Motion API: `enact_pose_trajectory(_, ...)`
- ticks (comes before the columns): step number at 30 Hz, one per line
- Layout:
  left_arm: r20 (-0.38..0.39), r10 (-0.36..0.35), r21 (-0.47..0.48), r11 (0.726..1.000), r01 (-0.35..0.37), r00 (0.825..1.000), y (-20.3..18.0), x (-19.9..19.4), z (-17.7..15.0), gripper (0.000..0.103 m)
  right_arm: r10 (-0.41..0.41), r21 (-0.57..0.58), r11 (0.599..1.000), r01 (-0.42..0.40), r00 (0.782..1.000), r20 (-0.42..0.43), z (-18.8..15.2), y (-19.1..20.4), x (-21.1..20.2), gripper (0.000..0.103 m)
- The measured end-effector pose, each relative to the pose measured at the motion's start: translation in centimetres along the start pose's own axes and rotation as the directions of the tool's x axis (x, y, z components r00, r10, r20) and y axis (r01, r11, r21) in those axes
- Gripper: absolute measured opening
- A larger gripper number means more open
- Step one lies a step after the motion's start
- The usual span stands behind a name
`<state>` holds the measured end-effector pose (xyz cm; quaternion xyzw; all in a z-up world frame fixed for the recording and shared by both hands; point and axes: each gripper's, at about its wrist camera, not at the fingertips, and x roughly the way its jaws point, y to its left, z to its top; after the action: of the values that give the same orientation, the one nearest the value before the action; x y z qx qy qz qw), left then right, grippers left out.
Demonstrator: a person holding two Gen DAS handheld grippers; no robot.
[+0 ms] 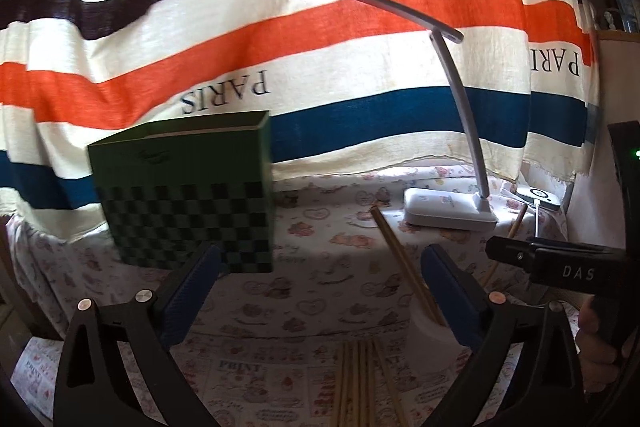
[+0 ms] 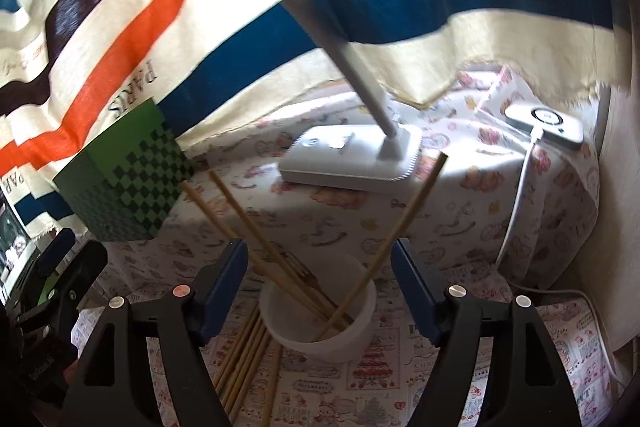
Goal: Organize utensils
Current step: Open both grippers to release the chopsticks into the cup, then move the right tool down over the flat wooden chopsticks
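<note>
A white cup (image 2: 320, 323) stands on the patterned tablecloth and holds three bamboo chopsticks (image 2: 404, 223) leaning out of it. Several more chopsticks (image 2: 244, 359) lie flat on the cloth left of the cup. My right gripper (image 2: 320, 263) is open and empty, its jaws either side of the cup, just above it. In the left wrist view my left gripper (image 1: 320, 267) is open and empty over the loose chopsticks (image 1: 360, 383); the cup (image 1: 428, 347) sits by its right finger with chopsticks (image 1: 400, 259) sticking out. The right gripper's body (image 1: 560, 263) shows at the right.
A green checkered box (image 1: 188, 199) stands at the left near the striped hanging cloth (image 1: 280, 39). A white desk lamp (image 1: 444, 211) stands at the back right, and a small white device with a cable (image 2: 544, 123) lies beyond it.
</note>
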<state>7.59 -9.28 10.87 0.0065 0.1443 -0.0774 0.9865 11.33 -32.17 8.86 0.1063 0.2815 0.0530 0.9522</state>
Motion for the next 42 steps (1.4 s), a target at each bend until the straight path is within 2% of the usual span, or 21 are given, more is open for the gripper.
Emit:
enact_pose_trajectory(5,-0.008,0.052,-0.04,0.998,-0.052,0.999,2.1,-1.8,-1.4,0.102,-0.002,-0.051,0.999,0.004,0.999,0.036,-0.3,2.8,-1.6,0.076)
enact_pose_trajectory(8,-0.009,0.079,-0.01,0.997,-0.079,0.997,2.6,-3.1,-2.1,0.102,0.023,-0.062,0.998,-0.02,0.999,0.048,-0.8,4.3,-3.0,0.076)
enact_pose_trajectory(11,0.028,0.114,0.028,0.993,-0.115,0.993,2.6,-4.6,-2.6,0.102,0.062,-0.081,0.995,-0.058,0.997,0.043,-1.9,5.6,-4.2,0.079)
enact_pose_trajectory(14,0.099,0.173,0.02,0.984,-0.176,0.98,2.8,-6.3,-3.2,0.102,0.052,-0.125,0.991,-0.048,0.998,0.023,-3.3,6.8,-4.7,0.079)
enact_pose_trajectory(18,0.103,0.136,-0.002,0.991,-0.136,0.985,3.2,-7.1,-3.9,0.102,0.029,-0.133,0.991,-0.026,0.999,0.02,-5.3,7.3,-4.8,0.079)
enact_pose_trajectory(22,0.103,0.153,-0.035,0.988,-0.15,0.983,3.8,-6.8,-4.8,0.102,0.037,-0.102,0.994,-0.038,0.999,-0.012,-7.1,7.0,-3.6,0.079)
enact_pose_trajectory(25,0.053,0.152,-0.096,0.984,-0.147,0.987,4.7,-5.5,-5.7,0.102,0.005,-0.073,0.997,-0.006,1.0,-0.019,-8.7,6.8,-2.2,0.079)
enact_pose_trajectory(27,0.024,0.143,-0.094,0.986,-0.14,0.989,5.0,-4.5,-6.3,0.102,-0.037,-0.123,0.992,0.032,0.999,-0.036,-9.8,7.3,-0.9,0.079)
enact_pose_trajectory(30,-0.02,0.202,-0.074,0.976,-0.203,0.979,5.4,-3.1,-7.2,0.102,-0.087,-0.199,0.978,0.069,0.993,-0.082,-11.0,8.0,0.9,0.079)
enact_pose_trajectory(35,-0.105,0.216,-0.094,0.97,-0.226,0.971,6.7,-1.0,-8.7,0.102,-0.065,-0.207,0.978,0.024,0.979,-0.192,-12.5,8.1,3.2,0.079)
enact_pose_trajectory(42,-0.17,0.256,-0.058,0.962,-0.268,0.952,6.8,0.7,-9.9,0.102,-0.086,-0.189,0.981,0.032,0.955,-0.286,-14.3,7.5,6.0,0.074)
